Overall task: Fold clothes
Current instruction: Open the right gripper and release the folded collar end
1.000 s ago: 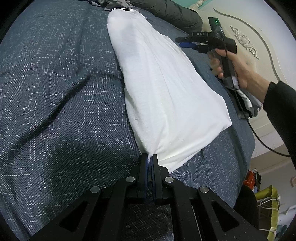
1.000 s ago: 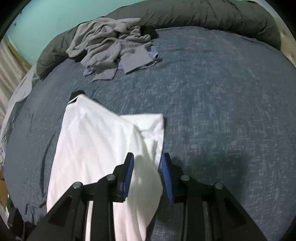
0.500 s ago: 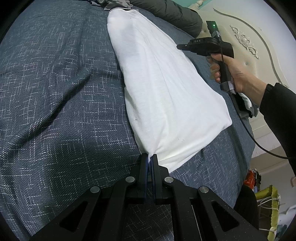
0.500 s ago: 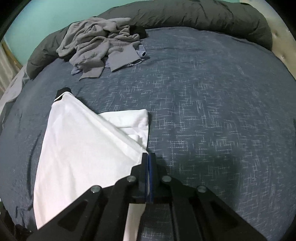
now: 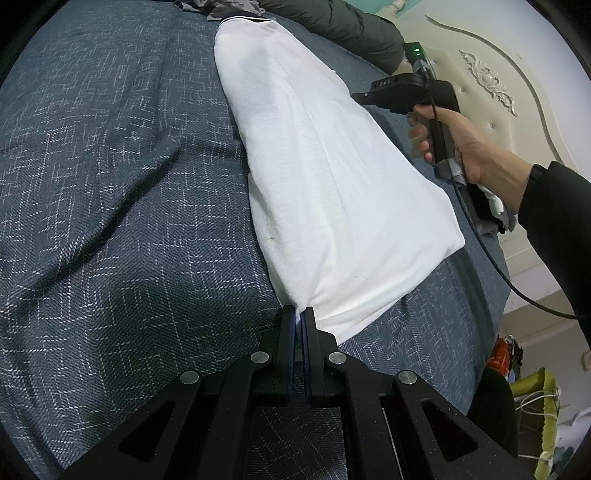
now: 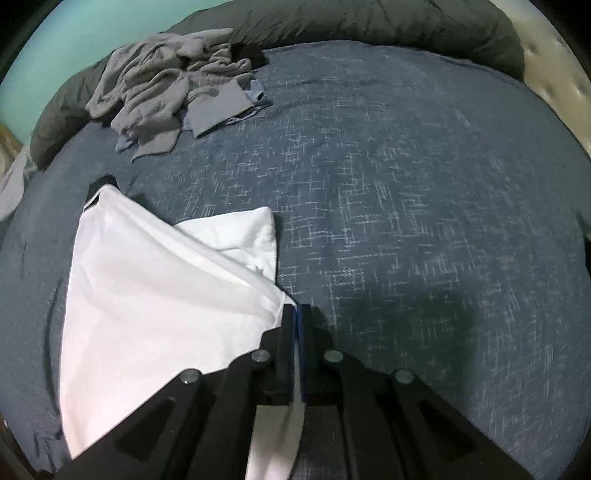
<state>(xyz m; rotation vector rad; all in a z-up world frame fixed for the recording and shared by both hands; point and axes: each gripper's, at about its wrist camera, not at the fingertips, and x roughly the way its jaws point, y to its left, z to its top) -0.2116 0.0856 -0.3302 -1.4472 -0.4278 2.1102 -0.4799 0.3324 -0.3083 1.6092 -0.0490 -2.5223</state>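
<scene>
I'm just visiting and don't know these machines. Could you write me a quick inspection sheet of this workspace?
Surface: bed under a dark blue patterned bedspread, creased.
Job's things: white garment, lying lengthwise, one flap folded over.
Clutter: heap of grey clothes at the far side; dark duvet roll behind it.
Grippers: left gripper shut on the garment's near corner; right gripper shut on its side edge, having just closed there.
Cables: black cable trailing from the right gripper's handle.
Surroundings: cream padded headboard, teal wall, bright oddments on the floor.
</scene>
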